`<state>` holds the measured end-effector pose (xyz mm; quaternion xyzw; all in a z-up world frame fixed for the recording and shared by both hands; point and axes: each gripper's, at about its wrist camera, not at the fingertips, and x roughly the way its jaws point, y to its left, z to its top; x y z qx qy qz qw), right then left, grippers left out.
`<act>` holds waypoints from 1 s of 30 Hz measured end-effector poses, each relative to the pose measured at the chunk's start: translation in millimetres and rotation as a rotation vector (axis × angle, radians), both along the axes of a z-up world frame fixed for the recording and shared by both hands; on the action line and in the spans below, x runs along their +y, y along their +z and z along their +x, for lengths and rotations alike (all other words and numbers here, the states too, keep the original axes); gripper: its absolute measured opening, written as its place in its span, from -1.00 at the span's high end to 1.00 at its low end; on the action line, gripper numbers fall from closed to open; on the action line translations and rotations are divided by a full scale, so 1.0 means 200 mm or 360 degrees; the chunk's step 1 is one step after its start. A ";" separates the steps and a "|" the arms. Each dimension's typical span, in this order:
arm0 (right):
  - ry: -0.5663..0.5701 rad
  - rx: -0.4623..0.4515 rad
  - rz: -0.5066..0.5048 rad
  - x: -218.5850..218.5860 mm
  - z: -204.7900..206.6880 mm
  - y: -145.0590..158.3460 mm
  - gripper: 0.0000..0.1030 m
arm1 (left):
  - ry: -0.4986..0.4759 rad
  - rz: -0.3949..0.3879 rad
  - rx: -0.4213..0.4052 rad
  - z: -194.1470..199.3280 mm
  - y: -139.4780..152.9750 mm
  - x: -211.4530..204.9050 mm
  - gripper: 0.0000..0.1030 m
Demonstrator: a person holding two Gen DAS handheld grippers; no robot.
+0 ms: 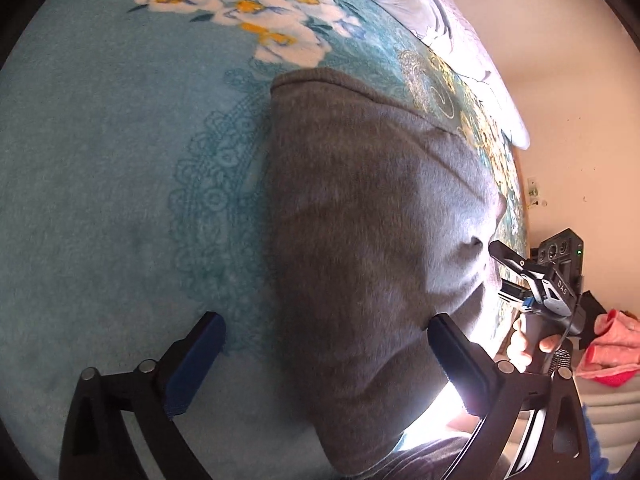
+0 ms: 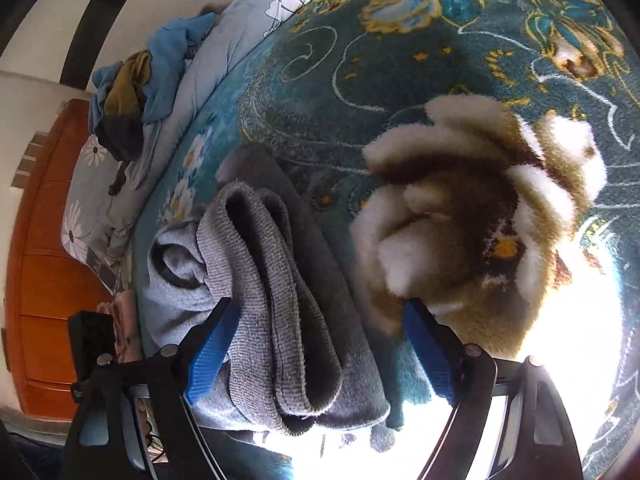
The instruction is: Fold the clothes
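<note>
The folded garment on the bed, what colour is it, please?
Grey garment, clearest in the left wrist view.

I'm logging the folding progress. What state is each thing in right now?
Grey garment: folded over, lying on the blanket, held by neither tongs.
Left tongs: open, astride the garment's near end.
Right tongs: open, the garment's ribbed hem between the fingers.
Teal floral blanket: spread flat.
Blue clothes pile: crumpled, unfolded.
</note>
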<state>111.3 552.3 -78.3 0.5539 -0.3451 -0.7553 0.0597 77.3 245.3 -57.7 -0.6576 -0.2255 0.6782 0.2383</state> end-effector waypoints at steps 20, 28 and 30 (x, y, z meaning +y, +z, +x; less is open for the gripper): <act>-0.0021 0.0001 -0.0127 -0.11 -0.06 0.01 -0.19 | 0.0214 0.0214 -0.0140 -0.09 -0.05 0.03 -0.21; -0.0106 -0.0056 -0.0009 -0.18 -0.05 0.16 0.31 | 0.0218 0.0130 -0.0076 -0.11 0.03 0.05 0.34; -0.0105 -0.0048 0.0012 -0.22 -0.05 0.21 0.33 | 0.0210 0.0119 -0.0048 -0.11 0.08 0.03 0.40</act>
